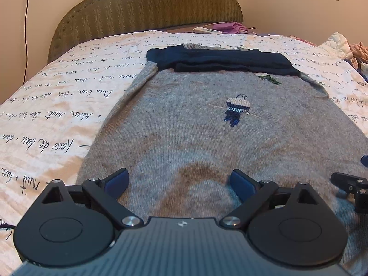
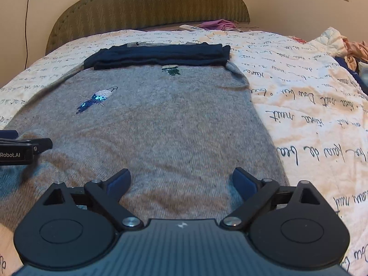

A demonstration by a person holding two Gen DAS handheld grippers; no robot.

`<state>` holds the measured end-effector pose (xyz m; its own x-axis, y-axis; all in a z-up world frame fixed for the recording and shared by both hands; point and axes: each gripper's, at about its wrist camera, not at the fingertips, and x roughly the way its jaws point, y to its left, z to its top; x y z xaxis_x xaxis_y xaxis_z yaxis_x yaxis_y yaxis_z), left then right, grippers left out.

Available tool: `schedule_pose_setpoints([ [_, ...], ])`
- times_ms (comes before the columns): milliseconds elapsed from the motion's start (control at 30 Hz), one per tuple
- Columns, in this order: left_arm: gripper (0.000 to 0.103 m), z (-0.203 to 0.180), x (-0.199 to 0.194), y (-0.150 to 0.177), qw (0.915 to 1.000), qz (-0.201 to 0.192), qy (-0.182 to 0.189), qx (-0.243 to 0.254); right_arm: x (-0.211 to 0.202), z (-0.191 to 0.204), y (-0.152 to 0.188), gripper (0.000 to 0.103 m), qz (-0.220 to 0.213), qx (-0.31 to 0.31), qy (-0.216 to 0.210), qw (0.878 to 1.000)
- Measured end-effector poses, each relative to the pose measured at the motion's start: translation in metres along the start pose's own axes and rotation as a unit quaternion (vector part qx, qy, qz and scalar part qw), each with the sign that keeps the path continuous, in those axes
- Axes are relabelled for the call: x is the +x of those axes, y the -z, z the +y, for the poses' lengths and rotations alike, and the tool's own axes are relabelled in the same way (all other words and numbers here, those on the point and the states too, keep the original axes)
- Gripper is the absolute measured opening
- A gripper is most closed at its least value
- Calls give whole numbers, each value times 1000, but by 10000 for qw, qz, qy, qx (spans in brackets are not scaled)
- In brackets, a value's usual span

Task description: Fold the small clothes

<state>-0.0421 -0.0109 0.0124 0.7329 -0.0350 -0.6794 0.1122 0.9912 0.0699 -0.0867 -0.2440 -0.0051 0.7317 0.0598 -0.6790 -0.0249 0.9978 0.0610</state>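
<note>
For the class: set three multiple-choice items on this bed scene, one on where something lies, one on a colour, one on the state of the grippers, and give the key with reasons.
1. Where do the dark folded sleeves lie?
A. across the sweater's far end
B. on the floor
C. on the headboard

2. What colour is the sweater body?
A. red
B. grey
C. white

3. How do both grippers stand?
A. shut on cloth
B. open, nothing between the fingers
C. out of view

Key: 1 A, the navy band crosses the end nearest the headboard. 2 B, grey knit. 3 B, the left gripper and right gripper fingers are spread over the cloth.
</note>
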Motion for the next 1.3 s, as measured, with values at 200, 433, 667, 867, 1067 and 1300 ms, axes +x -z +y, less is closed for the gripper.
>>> schedule_pose_setpoints([
  [200,101,8,-7,10,10000,-25,-45,-11,-6,0,7,97,8,-64,-24,10000],
  [433,101,11,-13,14,10000,-23,-89,-18,-10,2,9,97,29,-107,8,9999],
  [667,101,12,-17,18,9999,-21,-101,-32,-13,4,13,98,49,-135,18,9999],
  [867,101,13,-19,20,9999,-23,-97,-45,-15,5,16,99,63,-155,28,9999],
  [1067,101,13,-20,20,9999,-22,-95,-42,-17,6,17,99,82,-185,31,9998],
  [1300,101,14,-22,23,10000,-23,-90,-30,-19,6,19,100,107,-203,34,9997],
])
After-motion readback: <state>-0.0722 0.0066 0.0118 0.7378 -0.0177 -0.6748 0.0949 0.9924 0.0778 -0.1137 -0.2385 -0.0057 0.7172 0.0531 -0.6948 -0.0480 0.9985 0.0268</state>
